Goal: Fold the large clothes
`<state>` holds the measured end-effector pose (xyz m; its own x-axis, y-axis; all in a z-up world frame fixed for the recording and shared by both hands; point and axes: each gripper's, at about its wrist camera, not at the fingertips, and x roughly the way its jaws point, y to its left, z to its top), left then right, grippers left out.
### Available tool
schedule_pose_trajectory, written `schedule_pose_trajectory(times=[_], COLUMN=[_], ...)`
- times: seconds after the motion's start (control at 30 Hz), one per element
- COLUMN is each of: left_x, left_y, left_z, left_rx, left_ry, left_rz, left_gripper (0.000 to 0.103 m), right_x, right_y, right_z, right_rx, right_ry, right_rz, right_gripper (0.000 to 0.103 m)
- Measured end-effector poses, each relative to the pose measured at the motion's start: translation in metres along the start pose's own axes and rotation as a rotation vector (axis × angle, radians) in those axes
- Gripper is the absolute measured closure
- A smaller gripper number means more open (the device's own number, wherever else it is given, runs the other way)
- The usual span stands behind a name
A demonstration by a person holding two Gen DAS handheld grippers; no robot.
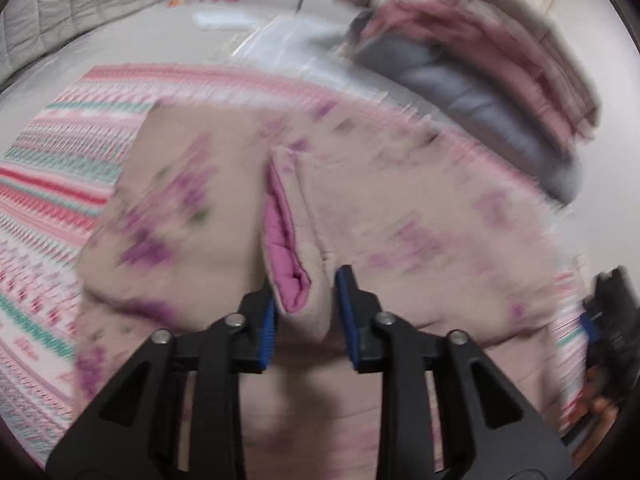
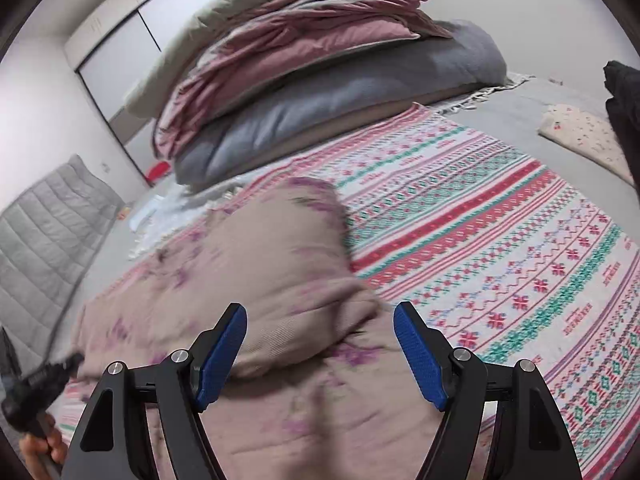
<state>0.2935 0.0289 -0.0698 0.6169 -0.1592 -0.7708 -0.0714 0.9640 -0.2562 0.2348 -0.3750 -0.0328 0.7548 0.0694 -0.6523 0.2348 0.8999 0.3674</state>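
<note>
A large beige garment (image 1: 384, 208) with purple flower print and a pink lining (image 1: 280, 240) lies bunched on a patterned blanket (image 1: 52, 184). My left gripper (image 1: 306, 316) has its jaws partly apart, with a fold of the garment's edge between the blue pads; the view is blurred. In the right wrist view the same garment (image 2: 256, 280) lies in a heap on the blanket (image 2: 500, 248). My right gripper (image 2: 320, 356) is open and empty just above the heap's near side. The left gripper (image 2: 36, 388) shows at the lower left of that view.
A stack of folded bedding (image 2: 304, 68), pink, grey and beige, sits at the far side of the blanket. A grey quilted mattress (image 2: 44, 240) leans at the left. A small folded printed cloth (image 2: 580, 136) and a dark item (image 2: 624, 100) lie at the right. White wardrobe doors stand behind.
</note>
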Motion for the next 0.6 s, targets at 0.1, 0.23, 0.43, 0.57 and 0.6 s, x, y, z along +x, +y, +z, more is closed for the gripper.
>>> schedule_pose_trajectory(times=[0.1,0.23,0.43,0.57,0.6], left_x=[-0.017,-0.032,0.013,0.038,0.034], left_y=[0.005,-0.019,-0.027,0.004,0.008], left_z=[0.003,0.011,0.028,0.022,0.021], left_rx=[-0.03,0.066,0.142,0.004,-0.012], left_ry=[-0.079,-0.187,-0.086,0.039,0.015], left_rz=[-0.046,-0.072,0.12,0.032,-0.017], left_gripper=[0.07,0.062,0.052,0.052,0.052], right_x=[0.006,0.009,0.03,0.074,0.083], right_y=[0.0,0.012,0.043,0.055,0.056], right_z=[-0.002,-0.001,-0.009,-0.031,-0.038], right_rx=[-0.02,-0.053,-0.177,-0.236,-0.248], right_ry=[-0.001,-0.031,-0.025,0.158,0.182], right_rz=[-0.03,-0.015,0.07,0.044,0.018], right_gripper=[0.026,0.027,0.03,0.03,0.03])
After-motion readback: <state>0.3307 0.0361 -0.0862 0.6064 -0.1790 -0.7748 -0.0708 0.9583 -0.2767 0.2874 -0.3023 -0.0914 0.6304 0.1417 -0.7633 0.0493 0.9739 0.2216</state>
